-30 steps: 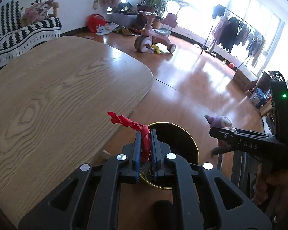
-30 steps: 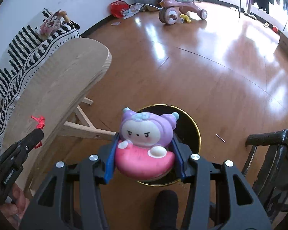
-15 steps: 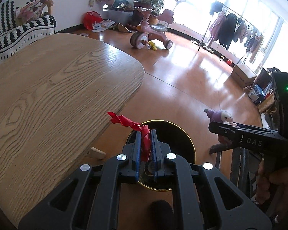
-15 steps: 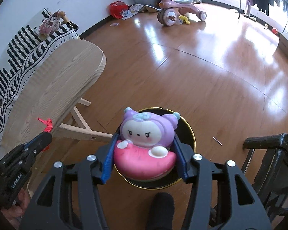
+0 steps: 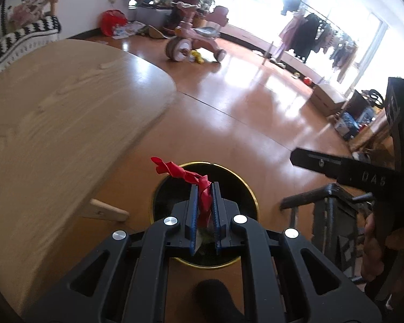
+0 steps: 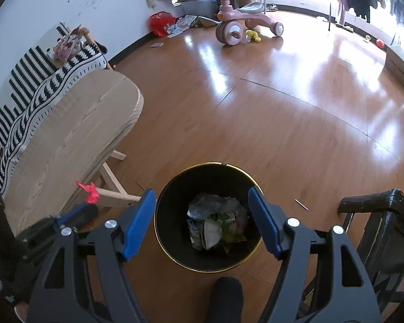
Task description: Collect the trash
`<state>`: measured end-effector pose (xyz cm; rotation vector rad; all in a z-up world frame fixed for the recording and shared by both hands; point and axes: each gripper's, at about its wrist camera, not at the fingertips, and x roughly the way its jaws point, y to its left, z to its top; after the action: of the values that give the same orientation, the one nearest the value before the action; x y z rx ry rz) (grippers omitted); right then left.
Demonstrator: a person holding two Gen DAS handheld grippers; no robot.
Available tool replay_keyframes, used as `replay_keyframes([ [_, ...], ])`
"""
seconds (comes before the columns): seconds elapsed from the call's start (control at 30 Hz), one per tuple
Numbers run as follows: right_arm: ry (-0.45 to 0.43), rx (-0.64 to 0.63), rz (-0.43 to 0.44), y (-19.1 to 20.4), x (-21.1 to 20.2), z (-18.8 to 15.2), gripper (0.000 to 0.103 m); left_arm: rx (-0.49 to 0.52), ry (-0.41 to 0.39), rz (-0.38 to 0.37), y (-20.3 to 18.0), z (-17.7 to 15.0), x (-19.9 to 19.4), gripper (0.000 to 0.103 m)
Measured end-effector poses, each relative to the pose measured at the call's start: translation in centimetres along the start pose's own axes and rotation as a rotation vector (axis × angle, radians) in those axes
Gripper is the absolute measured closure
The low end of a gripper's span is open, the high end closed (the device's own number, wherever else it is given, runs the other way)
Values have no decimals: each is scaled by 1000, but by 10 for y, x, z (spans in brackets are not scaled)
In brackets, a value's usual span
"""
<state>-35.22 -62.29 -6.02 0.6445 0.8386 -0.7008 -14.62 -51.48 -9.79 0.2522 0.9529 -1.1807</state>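
A black trash bin with a gold rim (image 6: 159, 231) stands on the wooden floor; it also shows in the left wrist view (image 5: 251, 196). It holds crumpled trash (image 6: 215, 226). My left gripper (image 5: 204, 188) is shut on a red twisted wrapper (image 5: 185, 173) and holds it above the bin's near side. That wrapper also shows in the right wrist view (image 6: 90, 191). My right gripper (image 6: 202, 195) is open and empty right above the bin. The purple and pink toy is not in sight.
A light wooden table (image 5: 54, 113) lies left of the bin, with its leg (image 6: 113, 191) close to the bin. A black chair (image 6: 379, 231) stands right of the bin. A pink tricycle (image 6: 242, 24) and a striped sofa (image 6: 29, 80) stand farther off.
My right gripper has opened and the purple and pink toy has left it. My left gripper has moved over the bin with the red wrapper still held.
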Motion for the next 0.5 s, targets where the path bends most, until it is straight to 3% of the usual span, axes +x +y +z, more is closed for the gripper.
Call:
replay_keyframes([
  [0.27,-30,18,9,-3,-9,7,31,8,38,-98,-11,-5,29,93],
  [0.33,-36,23,14,-2,-11,8,30,-2,52,-101,-12,-7,36,88],
  [0.4,-40,24,16,0,-13,6,29,-10,62,-98,-12,-8,41,67],
  [0.5,-46,25,19,0,-14,7,28,-4,53,-95,-14,-7,43,51],
])
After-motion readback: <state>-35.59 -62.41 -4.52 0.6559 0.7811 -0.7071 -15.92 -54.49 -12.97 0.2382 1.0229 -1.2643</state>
